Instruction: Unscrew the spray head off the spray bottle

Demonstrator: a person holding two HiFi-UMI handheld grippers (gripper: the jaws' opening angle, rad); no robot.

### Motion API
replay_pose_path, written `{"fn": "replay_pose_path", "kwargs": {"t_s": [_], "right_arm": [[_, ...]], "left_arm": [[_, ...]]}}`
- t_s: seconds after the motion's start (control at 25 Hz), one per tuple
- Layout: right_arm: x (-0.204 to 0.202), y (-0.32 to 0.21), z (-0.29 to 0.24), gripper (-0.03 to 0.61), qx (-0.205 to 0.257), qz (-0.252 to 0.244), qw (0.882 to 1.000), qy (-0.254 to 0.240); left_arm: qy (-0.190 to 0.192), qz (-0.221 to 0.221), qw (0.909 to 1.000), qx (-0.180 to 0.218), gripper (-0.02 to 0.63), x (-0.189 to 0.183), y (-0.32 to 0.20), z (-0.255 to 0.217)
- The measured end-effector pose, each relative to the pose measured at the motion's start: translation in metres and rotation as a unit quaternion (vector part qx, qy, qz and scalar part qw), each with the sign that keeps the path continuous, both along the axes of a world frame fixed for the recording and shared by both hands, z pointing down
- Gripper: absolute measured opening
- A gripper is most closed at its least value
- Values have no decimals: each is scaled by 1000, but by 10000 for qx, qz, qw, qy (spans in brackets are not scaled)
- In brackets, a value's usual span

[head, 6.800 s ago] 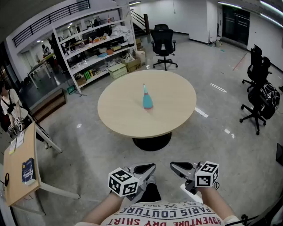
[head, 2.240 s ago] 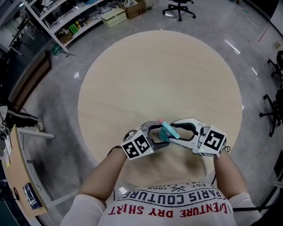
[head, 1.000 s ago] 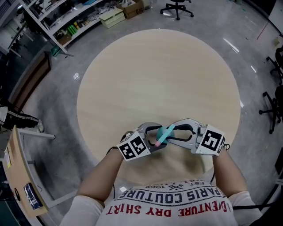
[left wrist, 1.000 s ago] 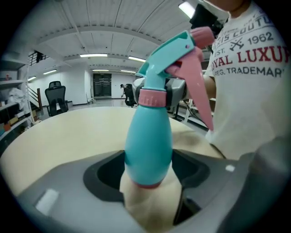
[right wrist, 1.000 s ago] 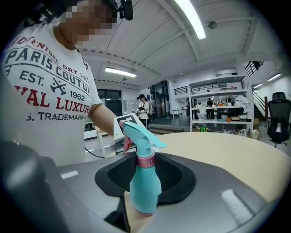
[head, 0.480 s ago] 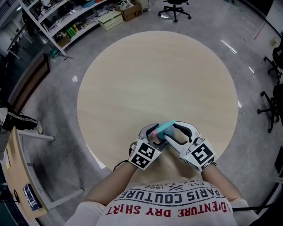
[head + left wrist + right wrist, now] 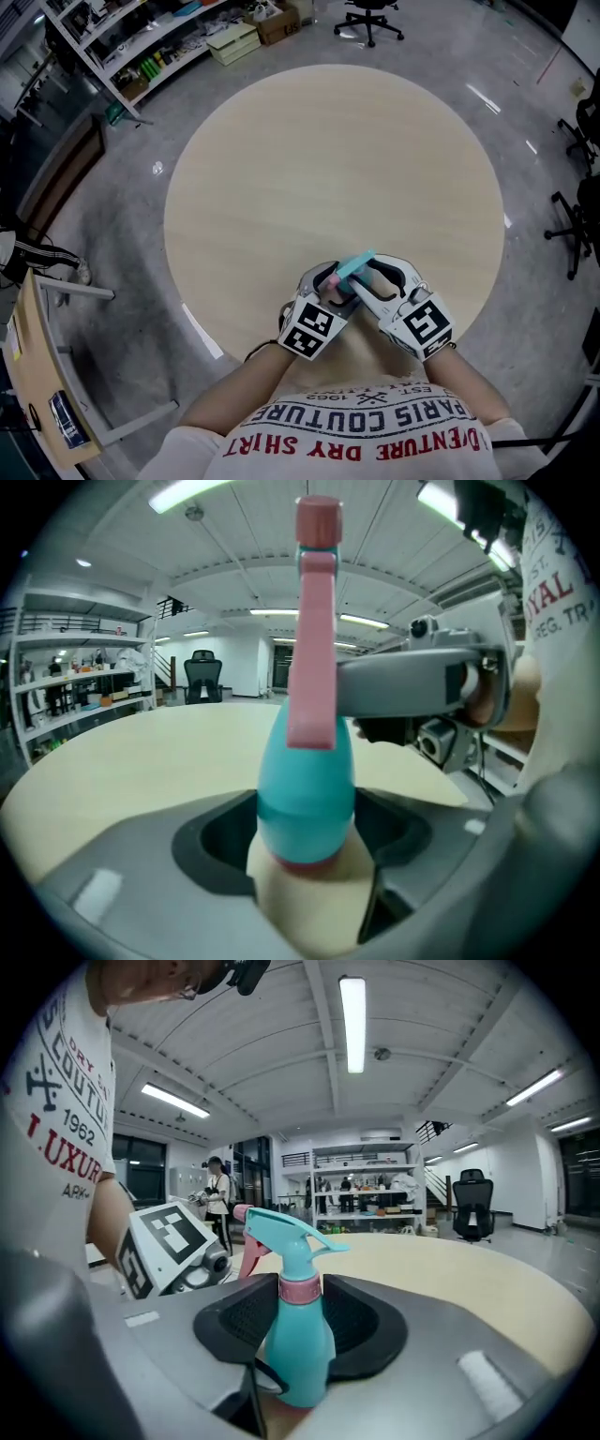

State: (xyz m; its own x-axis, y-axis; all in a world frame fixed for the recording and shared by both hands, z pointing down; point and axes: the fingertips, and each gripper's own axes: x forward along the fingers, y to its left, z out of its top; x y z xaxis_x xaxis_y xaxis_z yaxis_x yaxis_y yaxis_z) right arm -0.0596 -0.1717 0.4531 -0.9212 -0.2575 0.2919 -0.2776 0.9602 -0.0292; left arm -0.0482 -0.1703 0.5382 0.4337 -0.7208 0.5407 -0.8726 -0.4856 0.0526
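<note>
The left gripper (image 7: 307, 817) has its jaws closed on the teal belly of the spray bottle (image 7: 305, 789), low down near the base, and the pink trigger (image 7: 311, 649) hangs in front of its camera. Compared with one second ago this gripper has rolled. Its marker cube (image 7: 309, 330) stood out to the left then and now sits close to the person's shirt (image 7: 366, 441). The bottle lay slanted with its pink end low, and now it points more away from the person. It is held between both tools over the near part of the round table (image 7: 328, 150), and it seems not to rest on the tabletop. The right gripper (image 7: 302, 1307) has turned in the same way, and its marker cube (image 7: 427, 325) has also come toward the person. Its jaws stand about half open and have just been closing again. The pink collar (image 7: 300, 1289) under the spray head (image 7: 286, 1232) stands between the pads, and both pads seem to press on it. The head is not off yet. I judge that the right tool has taken a fresh hold on the collar while the left one keeps the body still. The unscrewing is therefore in the middle, and another twist of the collar is probably needed.
</note>
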Motion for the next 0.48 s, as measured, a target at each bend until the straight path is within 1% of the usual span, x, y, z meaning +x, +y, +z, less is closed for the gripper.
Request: {"fn": "replay_pose_path", "kwargs": {"t_s": [0.08,0.2,0.36,0.48], "right_arm": [[0,0,-2,146,-33,-494,9988,33],[-2,2,-2,129,-58,-1319,9911,195],[-7,7,-3,121,33,-2247,9729,535],[-9,8,-5,121,-51,-2696,9613,572]], "left_arm": [[10,400,9992,20,321,-2,-1,-1],[-140,1071,9942,12,319,-8,1,-1],[-361,1896,9811,-134,318,-15,5,-2],[-441,2345,9708,-232,318,-14,6,-2]]}}
